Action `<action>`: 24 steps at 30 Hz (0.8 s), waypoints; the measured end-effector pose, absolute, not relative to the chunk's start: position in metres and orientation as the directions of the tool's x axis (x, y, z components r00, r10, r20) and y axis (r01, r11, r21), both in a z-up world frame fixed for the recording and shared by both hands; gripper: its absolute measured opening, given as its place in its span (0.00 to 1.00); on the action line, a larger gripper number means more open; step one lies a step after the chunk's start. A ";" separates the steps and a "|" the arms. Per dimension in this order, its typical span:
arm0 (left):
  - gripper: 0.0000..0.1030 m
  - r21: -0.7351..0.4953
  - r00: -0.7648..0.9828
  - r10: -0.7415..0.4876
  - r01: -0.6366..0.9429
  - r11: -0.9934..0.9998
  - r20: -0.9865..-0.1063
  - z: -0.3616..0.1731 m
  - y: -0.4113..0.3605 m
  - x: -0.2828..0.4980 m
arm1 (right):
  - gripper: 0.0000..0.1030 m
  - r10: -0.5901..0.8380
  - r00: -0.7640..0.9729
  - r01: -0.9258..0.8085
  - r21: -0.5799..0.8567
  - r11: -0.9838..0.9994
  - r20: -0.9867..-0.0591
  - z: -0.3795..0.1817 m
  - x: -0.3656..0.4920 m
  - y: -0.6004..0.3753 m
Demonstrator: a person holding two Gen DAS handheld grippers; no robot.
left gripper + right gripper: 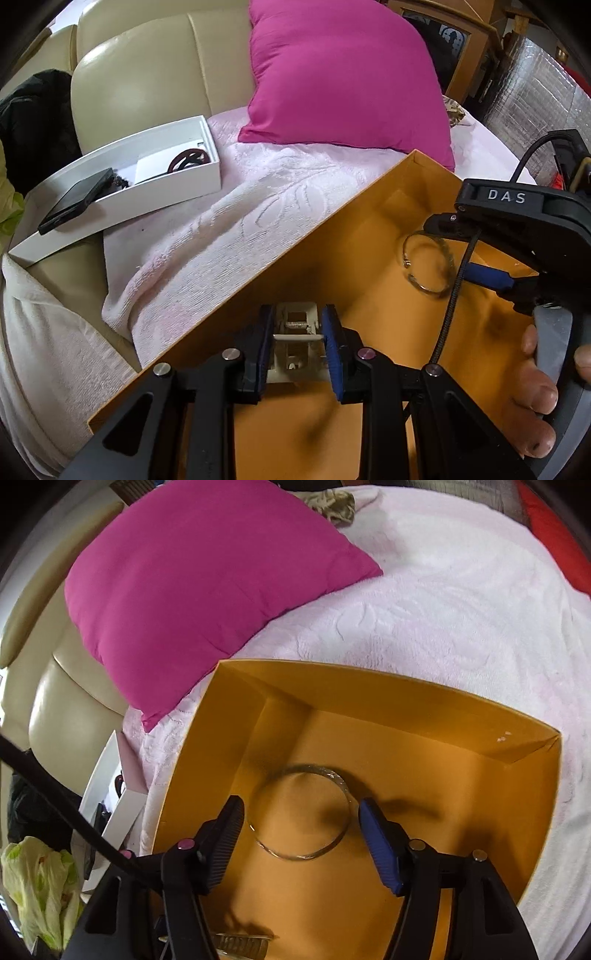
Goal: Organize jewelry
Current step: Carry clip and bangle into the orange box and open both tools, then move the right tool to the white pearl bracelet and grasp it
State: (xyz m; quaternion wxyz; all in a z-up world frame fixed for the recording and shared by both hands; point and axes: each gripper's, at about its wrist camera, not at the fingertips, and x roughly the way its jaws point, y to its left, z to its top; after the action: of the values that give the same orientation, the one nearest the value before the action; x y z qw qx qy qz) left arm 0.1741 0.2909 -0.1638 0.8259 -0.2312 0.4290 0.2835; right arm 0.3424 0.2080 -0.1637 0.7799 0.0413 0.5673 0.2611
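Orange card box (406, 716), open-topped, set on a pale pink blanket (461, 609); serves as the receiving tray, so both tools work inside its walls

Item 1: clear bangle (301, 812), thin, glassy. Lies flat on the box floor directly ahead of the right gripper (301, 814), ringed between its two spread pads but touching neither as far as can be told. The jaws stand wide, wider than the bangle, which reads as a piece just set down or about to be taken; which of the two cannot be told

Item 2: cream hinged clasp or buckle piece (297, 343), a small silvery ring on its cross-bar. Held between the blue pads of the left gripper (297, 349), jaws narrowed onto its sides, low over the near part of the box floor, probably to keep it upright so the ring does not slide off

Item 3: white box (122, 192), well off to the left of the left gripper, beside a magenta cushion (343, 74). Holds a dark red round ornament (188, 159) and a black flat case (75, 199), seemingly the unsorted stock
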 end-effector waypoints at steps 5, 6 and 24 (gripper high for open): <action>0.40 -0.175 0.511 0.262 -0.656 0.734 -0.819 -0.156 0.289 0.175 | 0.70 0.523 0.249 -0.361 0.422 0.831 -0.815 -0.147 0.336 0.185; 0.44 -0.179 0.523 0.263 -0.649 0.739 -0.811 -0.153 0.287 0.174 | 0.70 0.546 0.264 -0.371 0.439 0.818 -0.795 -0.138 0.332 0.175; 0.65 -0.026 0.794 0.209 -0.272 0.962 -0.571 -0.092 0.110 0.172 | 0.69 0.547 0.595 -0.230 0.527 0.818 -0.589 -0.062 0.203 -0.148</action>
State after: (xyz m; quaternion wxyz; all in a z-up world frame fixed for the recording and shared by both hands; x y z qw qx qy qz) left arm 0.1717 0.1097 -0.0919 0.9456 -0.0535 0.2947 0.1269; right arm 0.2033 -0.1484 -0.0616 0.8697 0.2023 0.3908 0.2234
